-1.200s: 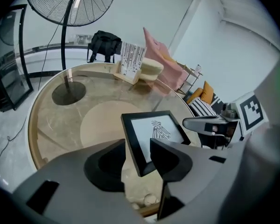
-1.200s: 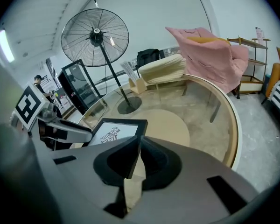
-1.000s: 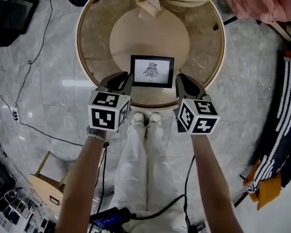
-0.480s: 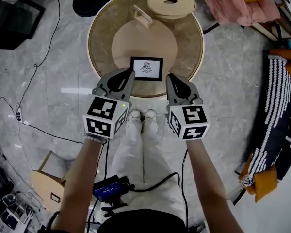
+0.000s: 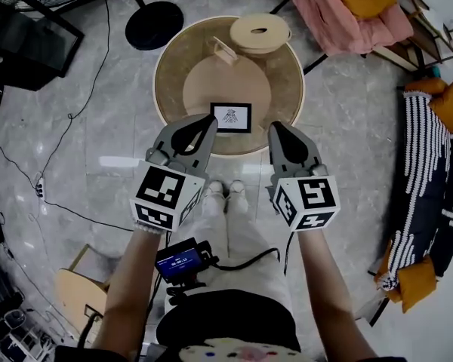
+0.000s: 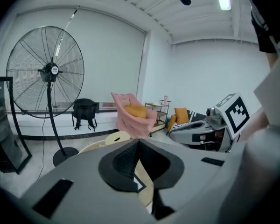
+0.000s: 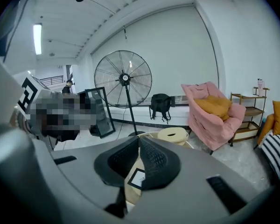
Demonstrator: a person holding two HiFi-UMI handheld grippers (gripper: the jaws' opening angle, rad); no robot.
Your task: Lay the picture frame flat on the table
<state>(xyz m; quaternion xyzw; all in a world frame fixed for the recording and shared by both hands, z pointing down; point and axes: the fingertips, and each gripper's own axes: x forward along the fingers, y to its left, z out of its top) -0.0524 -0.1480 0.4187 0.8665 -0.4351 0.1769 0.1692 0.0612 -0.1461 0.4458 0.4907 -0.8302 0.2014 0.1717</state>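
Note:
The black picture frame with a bird drawing lies flat on the inner wooden disc of the round table. My left gripper hovers high above the table's near edge, shut with nothing between its pads. My right gripper hangs beside it, also shut and empty. In the left gripper view the left gripper has its pads together, and a corner of the frame shows far below. In the right gripper view the right gripper is likewise shut above the frame.
A round wooden lid and a small wooden piece sit at the table's far side. Around the table are a fan base, a pink chair, a striped cushion and floor cables. The person's feet stand at the table's near edge.
Both grippers have lifted up and back from the frame's sides. The head view has risen, so the table looks smaller and farther. The frame stays flat.

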